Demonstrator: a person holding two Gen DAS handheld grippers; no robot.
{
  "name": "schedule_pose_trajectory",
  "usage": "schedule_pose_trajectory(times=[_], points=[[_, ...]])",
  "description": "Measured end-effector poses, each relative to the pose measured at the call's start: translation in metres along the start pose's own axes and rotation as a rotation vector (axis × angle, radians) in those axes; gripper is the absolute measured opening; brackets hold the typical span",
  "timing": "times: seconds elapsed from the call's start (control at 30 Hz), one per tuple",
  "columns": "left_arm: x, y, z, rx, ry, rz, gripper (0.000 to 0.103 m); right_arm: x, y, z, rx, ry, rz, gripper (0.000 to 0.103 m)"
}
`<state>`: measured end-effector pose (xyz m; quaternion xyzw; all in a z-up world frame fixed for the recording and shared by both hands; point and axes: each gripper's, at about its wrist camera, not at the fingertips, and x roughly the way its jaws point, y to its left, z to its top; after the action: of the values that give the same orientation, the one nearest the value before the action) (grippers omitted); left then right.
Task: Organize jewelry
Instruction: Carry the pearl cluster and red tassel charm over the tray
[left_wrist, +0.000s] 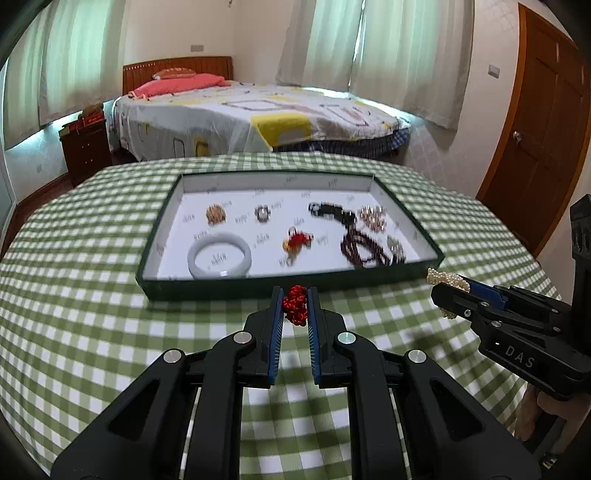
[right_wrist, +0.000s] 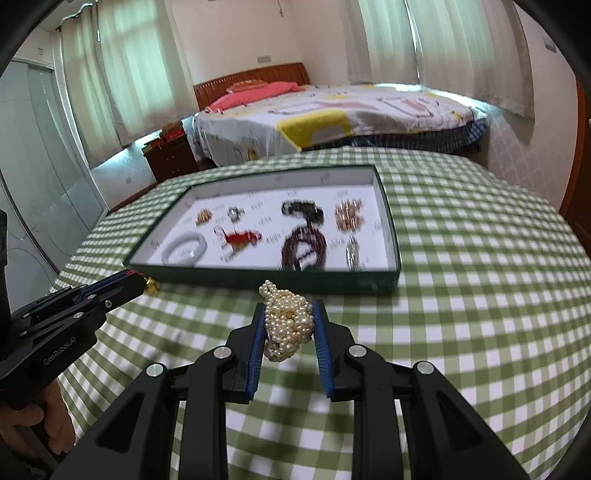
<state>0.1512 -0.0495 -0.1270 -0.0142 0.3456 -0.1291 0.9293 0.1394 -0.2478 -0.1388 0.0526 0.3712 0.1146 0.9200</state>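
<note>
My left gripper (left_wrist: 295, 295) is shut on a red knotted cord ornament (left_wrist: 295, 304), held above the checked cloth just in front of the tray. A small gold bell (right_wrist: 152, 287) hangs from that gripper's tip (right_wrist: 138, 283) in the right wrist view. My right gripper (right_wrist: 290, 310) is shut on a bunched pearl necklace (right_wrist: 288, 323); from the left it shows at the right edge (left_wrist: 448, 291) with pearls (left_wrist: 441, 277) sticking out. The dark green tray (left_wrist: 236, 285) with a white floor holds a pale bangle (left_wrist: 219, 254), a red ornament (left_wrist: 297, 240), dark beads (left_wrist: 364, 247) and several small pieces.
The table wears a green-and-white checked cloth (left_wrist: 92, 295). Beyond it stand a bed (left_wrist: 258, 118), a dark nightstand (left_wrist: 86, 151) at the left and a wooden door (left_wrist: 535, 147) at the right. A hand (right_wrist: 40, 421) grips the left tool's handle.
</note>
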Motion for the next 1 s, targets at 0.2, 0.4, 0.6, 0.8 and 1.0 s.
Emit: schedule_pose_trajectory(times=[0.2,0.4,0.6,0.8,1.0], points=[[-0.006,0.006,0.025,0.002,-0.053,0.005,0.013,-0.002,0.007,0.028,-0.023,-0.055,0.005,0.026],[-0.001,0.009,0.057,0.016,-0.113,0.013,0.013,0.003,0.011,0.061,-0.049,-0.114,-0.005,0.026],[0.015,0.016,0.081,0.021,-0.140,0.029,0.013,0.018,0.010,0.095,-0.066,-0.154,-0.023,0.026],[0.040,0.026,0.101,0.018,-0.137,0.054,0.013,0.041,0.010,0.115,-0.087,-0.154,-0.047,0.026],[0.077,0.039,0.111,0.007,-0.094,0.081,0.013,0.079,0.002,0.127,-0.095,-0.109,-0.071,0.026]])
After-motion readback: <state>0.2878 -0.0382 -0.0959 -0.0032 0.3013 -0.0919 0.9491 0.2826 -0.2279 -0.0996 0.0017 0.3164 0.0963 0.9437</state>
